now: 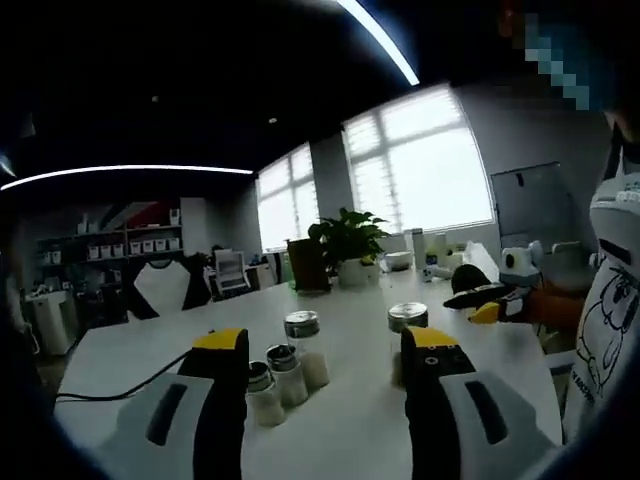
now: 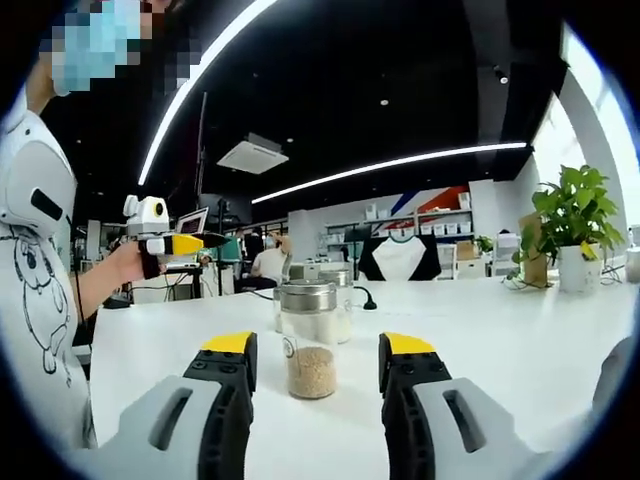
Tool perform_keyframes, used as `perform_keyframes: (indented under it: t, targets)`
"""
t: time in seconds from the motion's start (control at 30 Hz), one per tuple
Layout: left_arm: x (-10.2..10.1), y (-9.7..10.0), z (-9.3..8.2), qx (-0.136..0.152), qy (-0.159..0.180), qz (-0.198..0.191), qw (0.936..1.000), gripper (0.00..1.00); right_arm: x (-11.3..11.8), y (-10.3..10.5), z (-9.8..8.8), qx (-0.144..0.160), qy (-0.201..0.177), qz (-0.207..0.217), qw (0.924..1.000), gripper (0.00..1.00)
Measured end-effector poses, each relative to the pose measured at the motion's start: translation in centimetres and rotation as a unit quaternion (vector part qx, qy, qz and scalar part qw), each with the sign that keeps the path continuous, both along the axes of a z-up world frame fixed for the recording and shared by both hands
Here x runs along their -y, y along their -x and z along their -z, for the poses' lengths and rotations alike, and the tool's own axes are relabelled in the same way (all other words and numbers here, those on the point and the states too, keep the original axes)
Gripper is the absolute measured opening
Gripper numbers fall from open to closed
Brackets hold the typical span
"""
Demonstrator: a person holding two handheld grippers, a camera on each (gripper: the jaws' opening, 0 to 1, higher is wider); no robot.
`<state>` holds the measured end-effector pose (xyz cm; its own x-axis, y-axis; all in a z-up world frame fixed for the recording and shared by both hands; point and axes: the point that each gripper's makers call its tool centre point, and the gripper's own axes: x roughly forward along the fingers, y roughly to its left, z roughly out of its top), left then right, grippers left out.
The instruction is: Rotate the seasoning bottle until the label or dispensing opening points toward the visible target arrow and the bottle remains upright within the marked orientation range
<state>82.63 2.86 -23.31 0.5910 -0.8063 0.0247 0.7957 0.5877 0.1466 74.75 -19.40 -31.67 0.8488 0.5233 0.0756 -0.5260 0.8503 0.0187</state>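
Note:
Three small glass seasoning bottles (image 1: 288, 372) with metal lids stand in a row on the white table (image 1: 350, 430), ahead of my left gripper (image 1: 325, 345), whose jaws are open and touch none of them. A fourth bottle (image 1: 406, 318) is half hidden behind its right jaw. In the right gripper view, a bottle of tan grains (image 2: 310, 352) stands upright just ahead, between the open jaws of my right gripper (image 2: 318, 350), apart from both. More bottles (image 2: 338, 300) stand behind it. Each gripper shows in the other's view: right gripper (image 1: 480, 303), left gripper (image 2: 195, 242).
A potted plant (image 1: 347, 243) (image 2: 575, 215) stands at the table's far edge near bright windows. A black cable (image 1: 110, 392) lies on the table's left side. A person in a white printed shirt (image 2: 35, 270) holds both grippers. Shelves (image 1: 130, 245) and chairs sit behind.

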Motion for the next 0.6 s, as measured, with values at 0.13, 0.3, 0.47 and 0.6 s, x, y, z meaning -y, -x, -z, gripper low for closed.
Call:
perform_keyframes:
  t: [0.13,0.3,0.47,0.6]
  targets:
    - [0.8,-1.3,0.4,-0.008,-0.014,-0.002,0.9999,0.65,0.3,0.0,0.1,-0.004,-0.011,0.007,0.9999,0.46]
    - [1.6,-2.3,0.7,-0.016,-0.016,0.000,0.9998,0.65,0.3,0.2,0.4,-0.011,-0.009,0.012,0.9998,0.46]
    - [1.8,-4.2,0.9,-0.051,0.014,-0.007,0.9986,0.66,0.4,0.0,0.9,-0.025,-0.004,0.018,0.9995,0.42]
    - [2.5,-5.3,0.7,-0.049,0.010,-0.004,0.9987,0.65,0.4,0.0,1.0,-0.027,-0.009,0.021,0.9994,0.41]
